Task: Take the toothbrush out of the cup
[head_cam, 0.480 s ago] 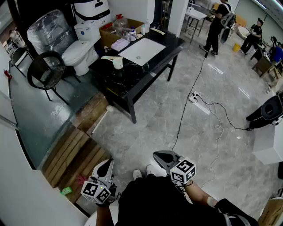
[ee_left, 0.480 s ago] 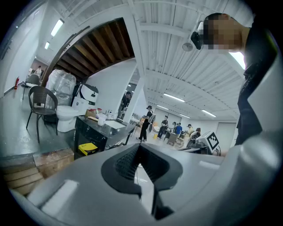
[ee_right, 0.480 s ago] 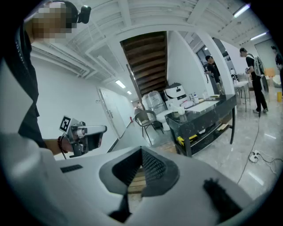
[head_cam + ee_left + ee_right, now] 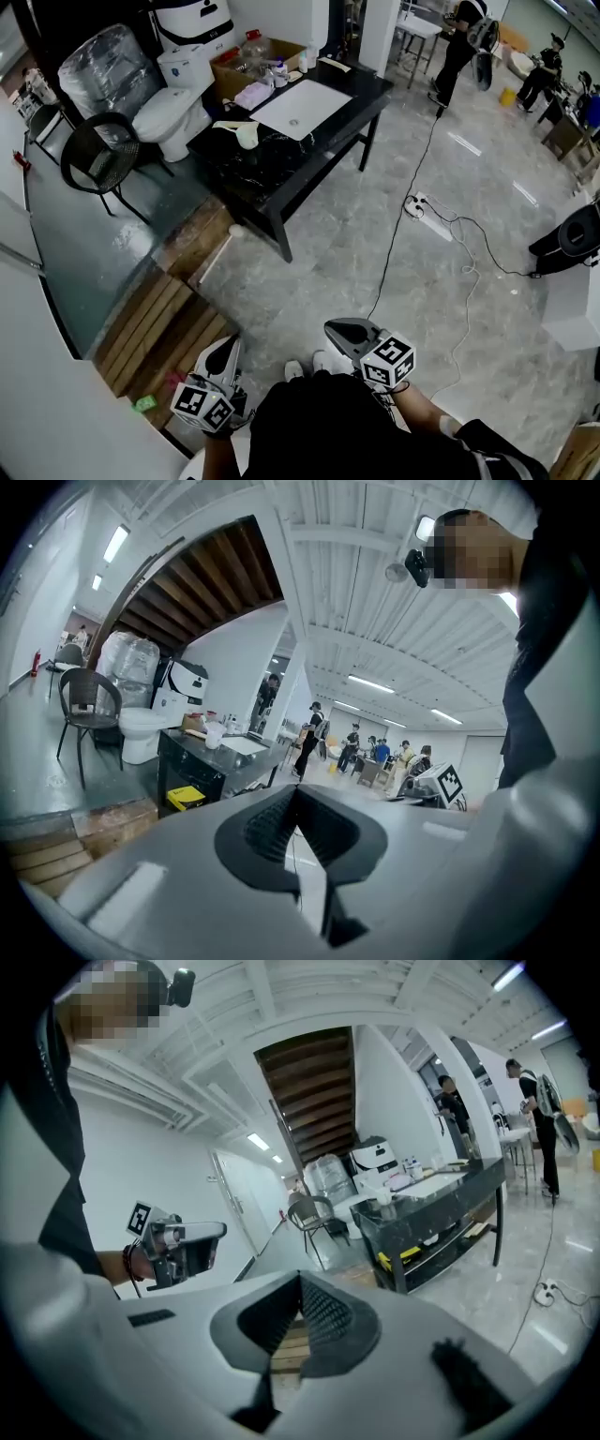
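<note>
In the head view the person stands on a grey tiled floor with both tools held low against the body, well apart from the black table [image 4: 281,178] farther up the room. The left gripper [image 4: 231,345] and right gripper [image 4: 336,330] point forward over the floor. The cup [image 4: 249,135] stands on the table beside the near left corner of the white sink [image 4: 300,105]. A slim pale shape juts from the cup to the left and looks like the toothbrush [image 4: 225,123], though it is too small to be sure. A toilet [image 4: 173,98] and a chair [image 4: 98,155] stand left of the table, and wooden planks [image 4: 164,328] lie by the left gripper. In the left gripper view the jaws meet at the tips with nothing between them; the table and cup show far off to the left. In the right gripper view the jaws are likewise together and empty, with the table far ahead at right.
</note>
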`<state>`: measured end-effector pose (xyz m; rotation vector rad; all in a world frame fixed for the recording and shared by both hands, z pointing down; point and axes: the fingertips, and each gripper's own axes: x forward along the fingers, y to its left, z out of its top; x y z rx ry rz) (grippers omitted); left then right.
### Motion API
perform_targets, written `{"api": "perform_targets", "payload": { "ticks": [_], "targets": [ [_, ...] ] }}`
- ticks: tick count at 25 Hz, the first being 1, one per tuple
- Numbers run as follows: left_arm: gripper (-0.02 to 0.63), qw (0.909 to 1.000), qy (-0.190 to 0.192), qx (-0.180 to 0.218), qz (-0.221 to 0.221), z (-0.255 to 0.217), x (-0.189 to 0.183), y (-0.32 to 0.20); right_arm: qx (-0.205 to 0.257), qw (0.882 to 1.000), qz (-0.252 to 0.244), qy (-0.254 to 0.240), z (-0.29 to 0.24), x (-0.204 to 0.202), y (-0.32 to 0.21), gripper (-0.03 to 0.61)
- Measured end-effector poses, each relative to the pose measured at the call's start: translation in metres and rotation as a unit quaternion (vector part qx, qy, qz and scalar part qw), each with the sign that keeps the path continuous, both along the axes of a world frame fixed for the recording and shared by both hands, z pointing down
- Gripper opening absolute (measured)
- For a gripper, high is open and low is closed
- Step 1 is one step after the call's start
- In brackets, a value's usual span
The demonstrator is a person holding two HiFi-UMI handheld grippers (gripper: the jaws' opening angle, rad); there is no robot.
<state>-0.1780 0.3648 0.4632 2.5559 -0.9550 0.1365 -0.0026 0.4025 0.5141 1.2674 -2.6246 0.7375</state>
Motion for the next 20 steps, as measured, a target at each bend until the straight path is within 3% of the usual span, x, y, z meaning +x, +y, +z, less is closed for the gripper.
{"api": "perform_targets", "payload": {
  "ticks": [4, 12, 20],
  "targets": [
    [0.009, 1.0000, -0.007, 0.001, -0.005, -0.003, 0.013, -0.002, 0.007, 1.000, 0.009, -0.024, 0.002, 0.018, -0.009, 0.014],
    [0.009, 0.9995, -0.002, -0.003, -0.031, 0.004, 0.031, -0.004, -0.004, 1.000, -0.009, -0.008, 0.018, 0.042, -0.014, 0.014],
    [0.009, 0.9995, -0.002, 0.008, -0.030, 0.001, 0.047, -0.021, -0.006, 1.000, 0.002, -0.016, 0.020, 0.062, -0.031, 0.014]
  ]
}}
